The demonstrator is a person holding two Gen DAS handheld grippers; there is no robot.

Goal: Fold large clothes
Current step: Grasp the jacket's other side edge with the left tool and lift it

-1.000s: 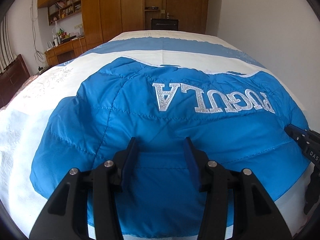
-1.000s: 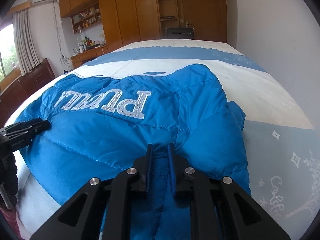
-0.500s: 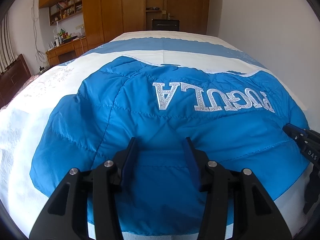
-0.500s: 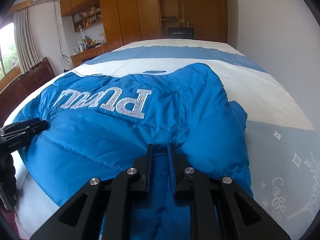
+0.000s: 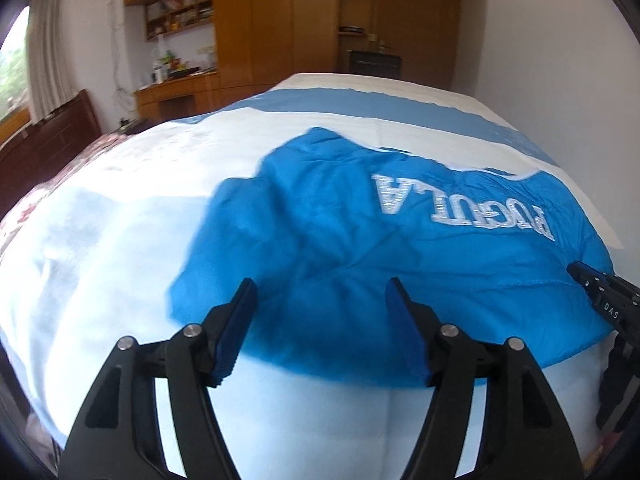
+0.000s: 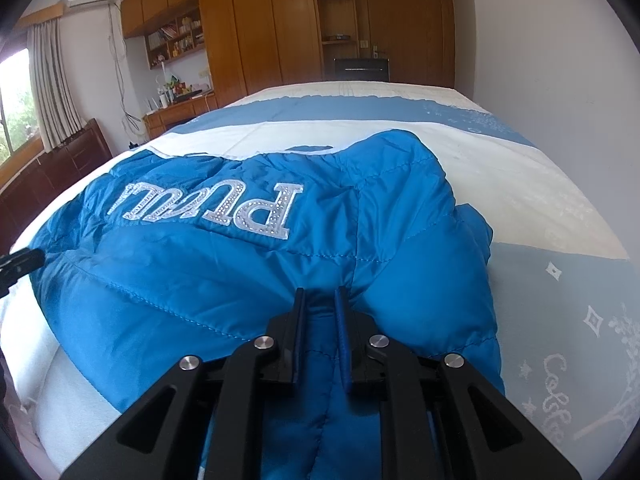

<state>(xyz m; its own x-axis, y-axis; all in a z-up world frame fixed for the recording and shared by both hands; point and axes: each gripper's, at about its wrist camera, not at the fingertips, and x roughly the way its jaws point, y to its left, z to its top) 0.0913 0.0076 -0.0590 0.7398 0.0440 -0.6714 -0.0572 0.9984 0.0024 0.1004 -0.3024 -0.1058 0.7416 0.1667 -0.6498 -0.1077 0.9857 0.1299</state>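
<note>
A bright blue quilted jacket (image 5: pixel 360 248) with silver letters lies spread on the bed, back side up. It also fills the right wrist view (image 6: pixel 248 264). My left gripper (image 5: pixel 320 312) is open and empty, raised just above the jacket's near left edge. My right gripper (image 6: pixel 320 320) is shut on a fold of the jacket's near hem. The right gripper also shows at the right edge of the left wrist view (image 5: pixel 608 304). The left gripper's tip shows at the left edge of the right wrist view (image 6: pixel 20 264).
The bed (image 5: pixel 120 240) has a white and light blue cover. A plain wall (image 6: pixel 560 60) runs along its right side. Wooden wardrobes (image 6: pixel 256 28) and a cluttered desk (image 6: pixel 180 108) stand beyond the bed. A dark wooden headboard (image 5: pixel 60 132) is at the left.
My left gripper has opened wider, lifted off the jacket and swung left, so the jacket sits further right in its view. The right gripper stays shut on the hem.
</note>
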